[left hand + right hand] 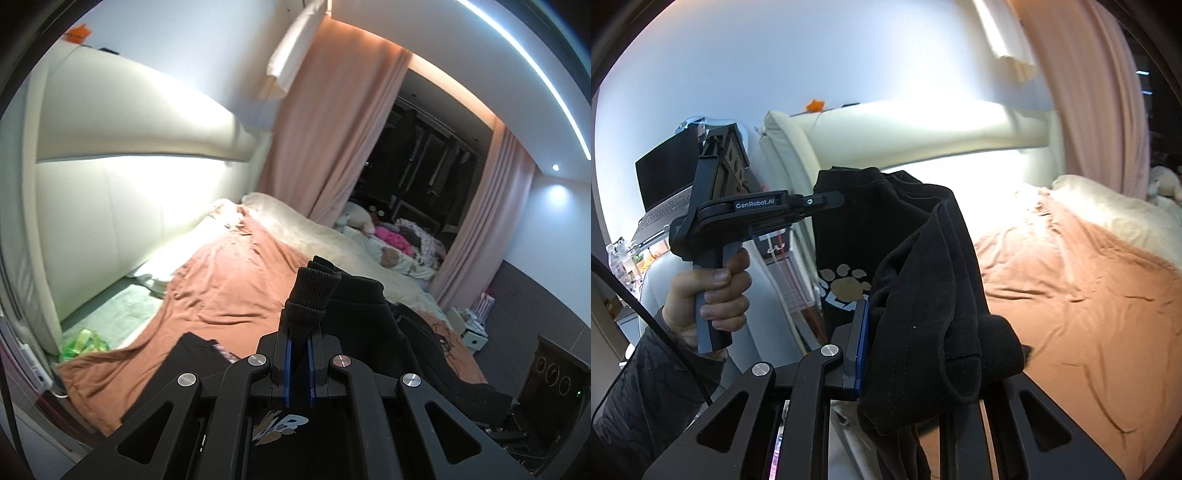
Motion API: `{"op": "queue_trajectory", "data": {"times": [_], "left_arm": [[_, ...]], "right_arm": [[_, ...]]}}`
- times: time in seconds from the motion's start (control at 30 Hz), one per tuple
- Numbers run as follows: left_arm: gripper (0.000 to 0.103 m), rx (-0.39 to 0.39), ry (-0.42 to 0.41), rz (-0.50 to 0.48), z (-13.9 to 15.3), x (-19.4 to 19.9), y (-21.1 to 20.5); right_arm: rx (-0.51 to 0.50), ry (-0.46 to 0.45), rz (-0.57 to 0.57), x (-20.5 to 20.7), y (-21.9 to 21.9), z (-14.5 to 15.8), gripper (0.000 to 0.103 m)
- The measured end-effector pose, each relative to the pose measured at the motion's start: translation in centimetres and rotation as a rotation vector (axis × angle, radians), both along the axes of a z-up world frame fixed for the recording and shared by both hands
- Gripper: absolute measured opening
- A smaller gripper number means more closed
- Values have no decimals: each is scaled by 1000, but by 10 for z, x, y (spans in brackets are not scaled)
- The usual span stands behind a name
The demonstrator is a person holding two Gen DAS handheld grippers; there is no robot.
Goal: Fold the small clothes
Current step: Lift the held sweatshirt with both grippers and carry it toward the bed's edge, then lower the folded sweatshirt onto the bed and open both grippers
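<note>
A black sweatshirt (pixel 879 221) with a tan paw print (pixel 846 284) hangs in the air between both grippers, above the edge of the bed. My left gripper (pixel 300 328) is shut on a ribbed black cuff (pixel 312 291); the rest of the cloth (pixel 369 325) drapes to its right. In the right wrist view the left gripper (pixel 833 201), held by a hand (pixel 713 291), pinches the garment's upper edge. My right gripper (pixel 905 332) is shut on a bunched fold of the same sweatshirt. Only one of its blue pads (pixel 862 343) shows; cloth hides the other finger.
A brown sheet (pixel 229 288) covers the bed, with a beige blanket (pixel 314 229) and plush toys (pixel 362 218) beyond. A cream headboard (pixel 129 166) runs along the left. A green packet (pixel 83 343) lies by the bed's edge. A laptop (pixel 665 173) stands behind the hand. Pink curtains (pixel 332 129) hang behind.
</note>
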State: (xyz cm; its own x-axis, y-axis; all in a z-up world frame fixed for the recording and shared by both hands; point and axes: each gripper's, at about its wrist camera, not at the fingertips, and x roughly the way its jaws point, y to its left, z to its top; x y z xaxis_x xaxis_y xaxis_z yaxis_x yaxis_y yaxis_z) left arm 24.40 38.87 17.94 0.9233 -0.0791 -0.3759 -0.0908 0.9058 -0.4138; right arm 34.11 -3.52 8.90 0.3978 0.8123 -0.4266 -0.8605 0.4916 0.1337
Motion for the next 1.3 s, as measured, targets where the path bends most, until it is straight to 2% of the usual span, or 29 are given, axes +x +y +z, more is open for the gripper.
{"op": "queue_trajectory", "data": {"times": [0.23, 0.43, 0.7, 1.07, 1.3], "left_arm": [[6, -3, 40, 71, -19, -4, 45], [6, -8, 93, 117, -50, 20, 70], [6, -14, 165, 140, -94, 87, 92], [6, -3, 284, 142, -151, 190, 103], [6, 23, 376, 151, -196, 248, 105]], "right_arm": [[-19, 47, 37, 18, -4, -6, 13], [-50, 78, 16, 79, -34, -27, 13], [-70, 130, -21, 180, -89, -55, 13], [-34, 280, -46, 314, -199, -98, 13], [-46, 397, -109, 388, -260, -140, 16]]}}
